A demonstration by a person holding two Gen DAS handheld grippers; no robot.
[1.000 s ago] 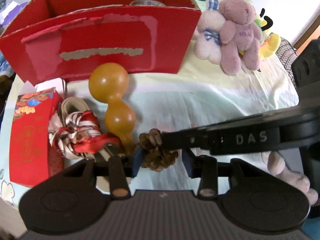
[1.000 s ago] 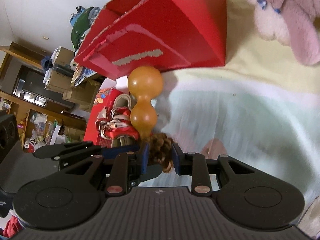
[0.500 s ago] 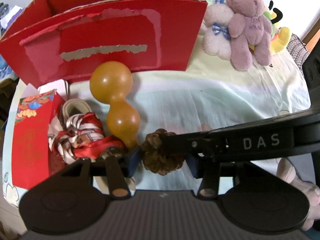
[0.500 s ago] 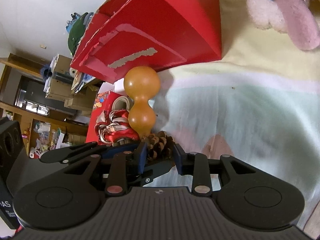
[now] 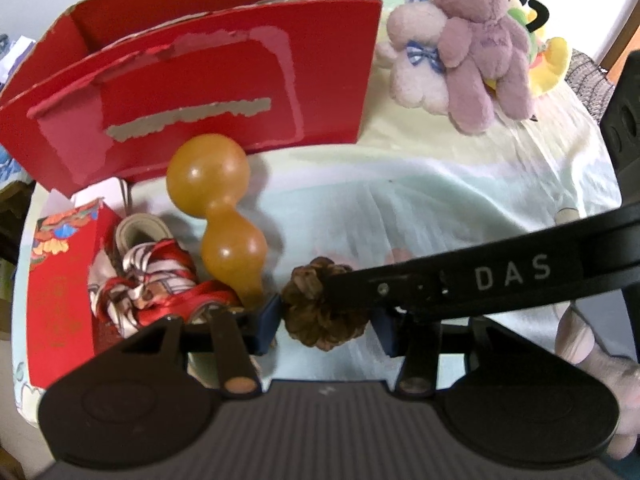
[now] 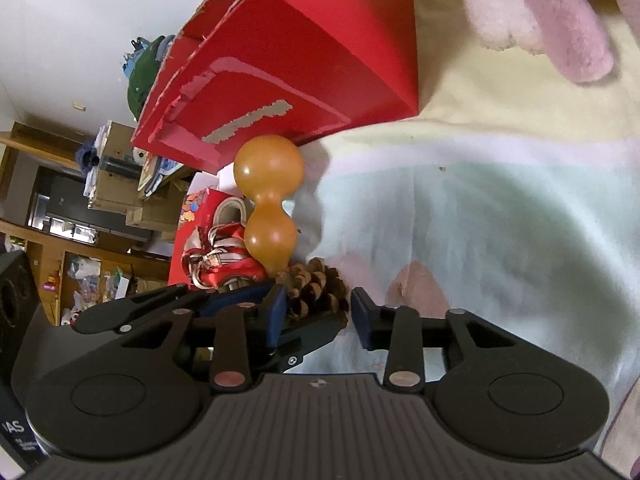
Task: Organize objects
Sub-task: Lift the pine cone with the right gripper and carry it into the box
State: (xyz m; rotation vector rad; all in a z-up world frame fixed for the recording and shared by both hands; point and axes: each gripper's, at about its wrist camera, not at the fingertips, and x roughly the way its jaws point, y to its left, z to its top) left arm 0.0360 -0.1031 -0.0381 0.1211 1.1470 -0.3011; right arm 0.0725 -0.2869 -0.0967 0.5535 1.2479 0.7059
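Note:
A brown pine cone [image 5: 324,312] lies on the pale cloth and sits between the blue pads of both grippers. My left gripper [image 5: 328,326] is open, with a gap showing at its right pad. My right gripper [image 6: 318,316] is also open around the pine cone [image 6: 316,288], its pads just off the scales. One black finger [image 5: 460,280] of the right gripper reaches in from the right and meets the cone. An orange gourd [image 5: 224,208] lies just behind the cone, in front of the open red box [image 5: 200,92].
A red and white scarf bundle [image 5: 152,284] and a red patterned packet [image 5: 60,292] lie left of the gourd. Plush toys [image 5: 468,52] sit at the back right. A hand [image 5: 588,348] shows at the lower right. Shelves and clutter [image 6: 80,220] stand beyond the table's left edge.
Both grippers' jaws have widened around the pine cone; the right one was pinching it a second ago. The cone now rests on the cloth. Neither hand has shifted much.

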